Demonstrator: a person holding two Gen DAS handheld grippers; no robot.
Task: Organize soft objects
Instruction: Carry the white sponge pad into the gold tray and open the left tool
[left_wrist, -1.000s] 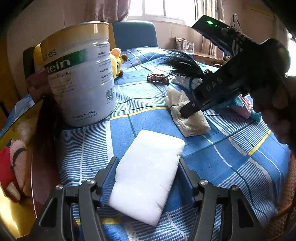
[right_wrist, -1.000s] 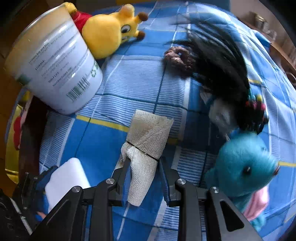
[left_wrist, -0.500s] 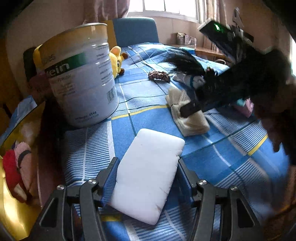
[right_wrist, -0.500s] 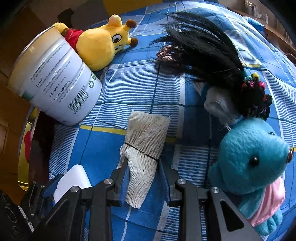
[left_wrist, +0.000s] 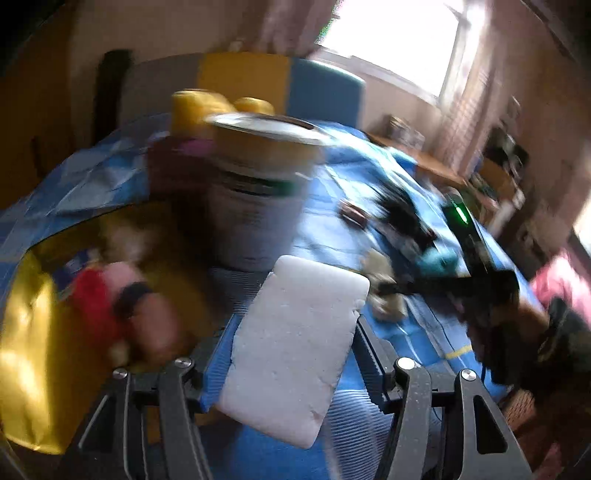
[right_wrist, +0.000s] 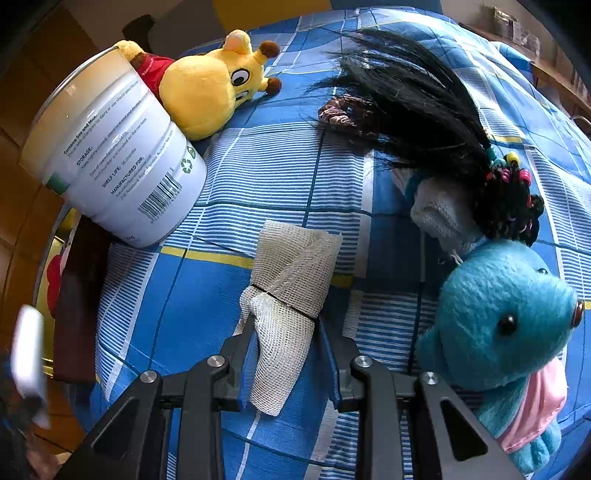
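Observation:
My left gripper (left_wrist: 295, 328) is shut on a white sponge (left_wrist: 306, 295), held in the air above the blue checked tablecloth (left_wrist: 417, 332); this view is motion-blurred. The sponge also shows as a white blur (right_wrist: 27, 350) at the left edge of the right wrist view. My right gripper (right_wrist: 286, 325) points down at the table, shut on the lower end of a beige gauze roll (right_wrist: 295, 266) that lies on the cloth. In the left wrist view, the right gripper's black body (left_wrist: 476, 258) is on the right.
A large white tin (right_wrist: 114, 158) stands at the left with a yellow plush (right_wrist: 203, 88) behind it. A teal plush (right_wrist: 498, 321), black hair piece (right_wrist: 413, 107), white knit item (right_wrist: 443, 214) and scrunchie (right_wrist: 336, 112) lie right. A yellow bag (left_wrist: 33, 332) holds a red-pink toy (left_wrist: 122, 306).
My left gripper has lifted the white sponge off the cloth, rising and swinging toward the yellow bag side while rolling. The right gripper has stayed on the gauze roll.

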